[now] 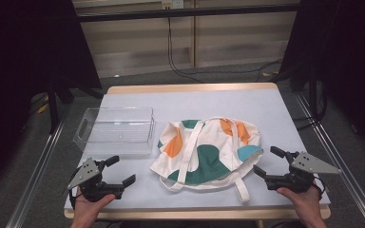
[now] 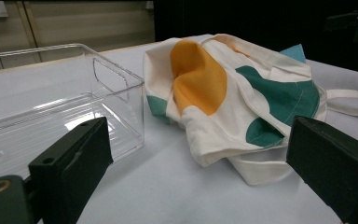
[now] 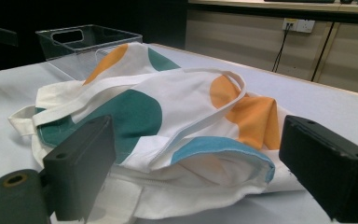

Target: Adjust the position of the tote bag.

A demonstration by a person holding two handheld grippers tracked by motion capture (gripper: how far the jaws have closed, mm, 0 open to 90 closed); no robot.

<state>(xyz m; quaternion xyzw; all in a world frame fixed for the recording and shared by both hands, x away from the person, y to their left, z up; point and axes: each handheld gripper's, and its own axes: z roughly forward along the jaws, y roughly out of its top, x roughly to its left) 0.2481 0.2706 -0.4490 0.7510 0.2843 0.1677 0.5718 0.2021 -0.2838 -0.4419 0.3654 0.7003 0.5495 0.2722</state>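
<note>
Canvas tote bag [image 1: 209, 149] lies crumpled and ungrasped beside clear bin [image 1: 116, 129]; left gripper [image 1: 117, 170] and right gripper [image 1: 269, 163] wide open, work unstarted

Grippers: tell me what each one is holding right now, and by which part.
Nothing is held. The left gripper and the right gripper both stand open, on either side of the tote bag, apart from it.

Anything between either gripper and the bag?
Nothing visible. The bag lies crumpled on the bare table, with the right gripper open at its right edge and the left gripper open to its left. The clear bin sits off to the side.
</note>
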